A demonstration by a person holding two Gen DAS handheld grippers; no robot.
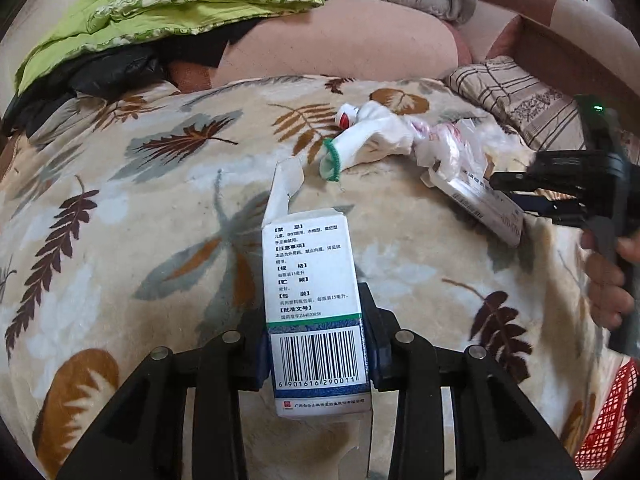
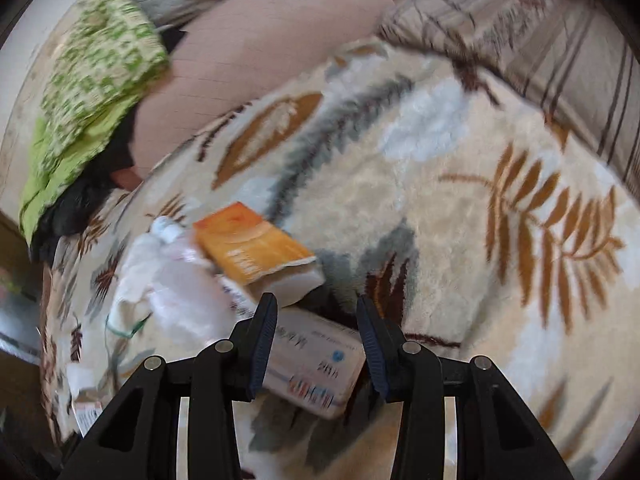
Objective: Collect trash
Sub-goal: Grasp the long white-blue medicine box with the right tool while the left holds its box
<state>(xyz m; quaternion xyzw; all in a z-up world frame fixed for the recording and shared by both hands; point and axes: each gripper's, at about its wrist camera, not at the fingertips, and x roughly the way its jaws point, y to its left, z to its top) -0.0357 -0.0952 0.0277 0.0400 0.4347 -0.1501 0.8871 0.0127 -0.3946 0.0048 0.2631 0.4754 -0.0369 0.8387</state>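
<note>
My left gripper (image 1: 314, 308) is shut on a white medicine box (image 1: 310, 264) with a barcode, its top flap torn open, just above the leaf-patterned blanket (image 1: 120, 200). My right gripper (image 2: 316, 300) stands open over a second white box (image 2: 316, 364) that lies flat on the blanket between its fingers; the pads do not press on it. In the left wrist view that right gripper (image 1: 520, 196) reaches in from the right onto the same white box (image 1: 484, 204). An orange box (image 2: 252, 248) lies just beyond. A white sock (image 1: 360, 140), a red-capped bottle (image 1: 346, 116) and a crumpled plastic bag (image 1: 448, 144) lie together.
A red mesh basket (image 1: 604, 420) shows at the lower right edge. A green quilt (image 1: 160, 8), dark clothing (image 1: 100, 76) and a pink cushion (image 1: 340, 40) line the back. A striped pillow (image 1: 516, 96) lies at the right. A person's hand (image 1: 604, 276) holds the right gripper's handle.
</note>
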